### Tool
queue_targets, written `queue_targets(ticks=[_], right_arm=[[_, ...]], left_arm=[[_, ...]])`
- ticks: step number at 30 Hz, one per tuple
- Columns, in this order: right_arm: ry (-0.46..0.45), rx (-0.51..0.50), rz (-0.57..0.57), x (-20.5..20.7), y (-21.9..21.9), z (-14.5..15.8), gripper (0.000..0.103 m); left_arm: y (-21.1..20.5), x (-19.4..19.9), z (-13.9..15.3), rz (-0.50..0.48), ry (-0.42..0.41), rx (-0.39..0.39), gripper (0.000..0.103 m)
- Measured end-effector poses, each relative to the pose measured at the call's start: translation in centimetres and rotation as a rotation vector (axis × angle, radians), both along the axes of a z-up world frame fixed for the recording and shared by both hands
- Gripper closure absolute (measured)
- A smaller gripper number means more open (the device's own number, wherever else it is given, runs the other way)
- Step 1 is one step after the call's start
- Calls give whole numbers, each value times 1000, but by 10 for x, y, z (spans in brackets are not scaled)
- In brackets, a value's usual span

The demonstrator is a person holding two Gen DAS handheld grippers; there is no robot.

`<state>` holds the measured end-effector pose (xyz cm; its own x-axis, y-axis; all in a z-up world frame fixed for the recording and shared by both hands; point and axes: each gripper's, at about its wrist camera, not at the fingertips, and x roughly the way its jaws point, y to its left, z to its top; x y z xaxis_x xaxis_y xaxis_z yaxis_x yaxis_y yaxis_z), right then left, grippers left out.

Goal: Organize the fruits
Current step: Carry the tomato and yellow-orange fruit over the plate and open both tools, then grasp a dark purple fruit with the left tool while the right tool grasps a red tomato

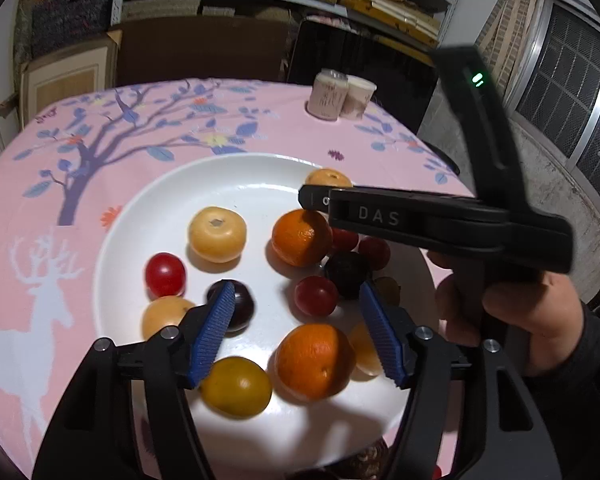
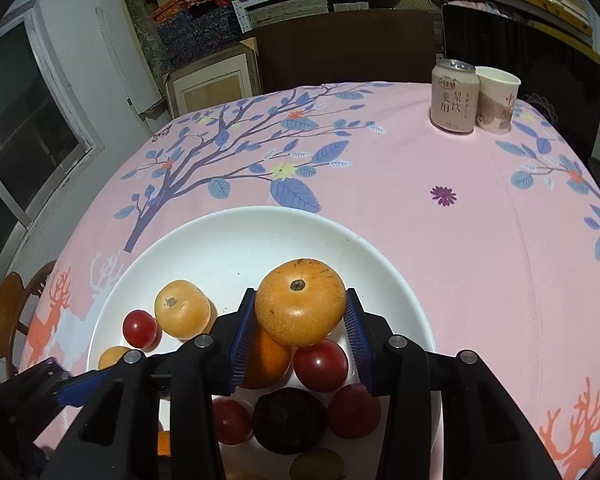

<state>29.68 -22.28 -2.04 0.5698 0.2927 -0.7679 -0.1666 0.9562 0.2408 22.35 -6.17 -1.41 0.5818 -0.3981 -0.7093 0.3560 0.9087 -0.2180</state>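
White plate point(image 1: 148, 216), two oranges point(image 1: 300, 237); right tool point(image 2: 300, 320) gripping yellow fruit point(image 2: 300, 304), left tool point(image 1: 296, 320) wide.

The left gripper point(image 1: 296, 328) tilts downward with its blue fingers point(image 1: 216, 330) spread apart, nothing pressed between them. The right gripper point(image 2: 300, 334), held in a hand point(image 1: 516, 320) with a dark sleeve, also tilts downward, its fingers point(image 2: 242, 336) clamped on both sides of a yellow-orange fruit point(image 2: 300, 304)

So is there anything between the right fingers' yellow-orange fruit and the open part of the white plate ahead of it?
Nothing visible. The yellow-orange fruit sits clamped in the right gripper, and the white plate beyond it is bare up to its rim.
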Motion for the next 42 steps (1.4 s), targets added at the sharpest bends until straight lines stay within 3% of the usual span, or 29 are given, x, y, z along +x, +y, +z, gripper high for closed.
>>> queue_targets(ticks=[6, 13, 18, 20, 25, 32, 35, 37, 38, 42], right_arm=[[-51, -10, -4, -24, -9, 17, 52], [-86, 51, -16, -93, -28, 39, 47], [-86, 75, -31, -165, -36, 25, 45], [-92, 33, -70, -193, -39, 15, 45], [-28, 77, -121, -230, -48, -9, 45], [-60, 29, -140, -260, -53, -17, 43], [-78, 11, -147, -266, -52, -19, 43], [-109, -25, -151, -270, -50, -18, 43], [-119, -37, -147, -272, -48, -17, 43], [-119, -32, -119, -275, -45, -18, 43]], left_arm=[[21, -43, 12, -11, -58, 5, 32], [39, -104, -2, -54, -31, 26, 32], [39, -150, -14, -107, -35, 48, 32], [37, -165, -20, -130, -17, 29, 32], [14, -187, -36, -175, 4, 92, 32], [-9, -194, -49, -174, 18, 151, 32], [-12, -191, -52, -161, 29, 160, 38], [-11, -192, -52, -163, 18, 158, 58], [-12, -193, -52, -169, 9, 154, 62], [-8, -202, -44, -151, -64, 154, 62]])
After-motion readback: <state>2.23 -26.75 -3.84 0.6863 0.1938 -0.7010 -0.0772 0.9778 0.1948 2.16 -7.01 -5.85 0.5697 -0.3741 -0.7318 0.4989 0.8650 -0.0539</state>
